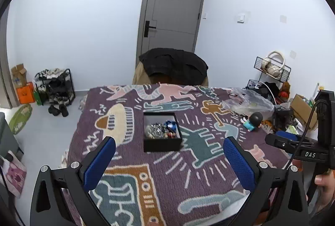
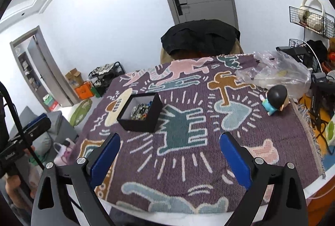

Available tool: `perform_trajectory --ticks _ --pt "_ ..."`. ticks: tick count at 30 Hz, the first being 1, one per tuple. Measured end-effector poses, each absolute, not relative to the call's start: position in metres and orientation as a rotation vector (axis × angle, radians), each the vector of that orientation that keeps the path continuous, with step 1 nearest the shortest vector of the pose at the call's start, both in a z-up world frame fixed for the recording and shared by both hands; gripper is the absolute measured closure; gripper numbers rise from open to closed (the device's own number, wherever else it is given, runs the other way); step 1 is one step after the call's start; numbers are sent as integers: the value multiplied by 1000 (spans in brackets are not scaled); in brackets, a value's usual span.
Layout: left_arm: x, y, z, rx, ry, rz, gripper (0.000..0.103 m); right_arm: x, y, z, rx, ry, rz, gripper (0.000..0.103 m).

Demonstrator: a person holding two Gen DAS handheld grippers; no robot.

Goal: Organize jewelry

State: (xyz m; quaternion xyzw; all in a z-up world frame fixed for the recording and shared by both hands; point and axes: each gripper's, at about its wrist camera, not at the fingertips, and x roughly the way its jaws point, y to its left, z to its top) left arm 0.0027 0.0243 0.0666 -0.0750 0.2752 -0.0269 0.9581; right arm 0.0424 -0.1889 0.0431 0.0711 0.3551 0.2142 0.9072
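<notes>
Overhead, both wrist cameras looked down on a desk covered by a purple patterned rug [image 1: 209, 173]. A small black jewelry box [image 1: 162, 143] sat open-topped near the middle of the rug, well in from every edge. Inside lay a tangled heap of jewelry [image 1: 161, 130], silver pieces mixed with blue and red ones; single items were too small to tell apart.

The left claw [image 1: 169, 148] hovered above the near edge, blue pads spread wide, holding nothing. The right claw [image 2: 170, 144] hovered likewise, spread and empty, with the box ahead and to its left.

The box looked roughly square, so no long axis stood out. Its opening faced straight up, and one corner pointed toward the right claw.

Judged from here, the tangle was the main risk: pinching one piece would likely drag others out. The light box might also slide or tip on the rug if a pad caught its wall.
</notes>
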Motion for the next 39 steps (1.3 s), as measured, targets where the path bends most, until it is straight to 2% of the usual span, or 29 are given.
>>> perform_trajectory --ticks 11,39 --pt "-14 29 58 -138 532 -15 0 28 -189 48 71 696 433 7" --pt "-23 27 57 -112 488 13 0 27 -193 52 90 677 420 7"
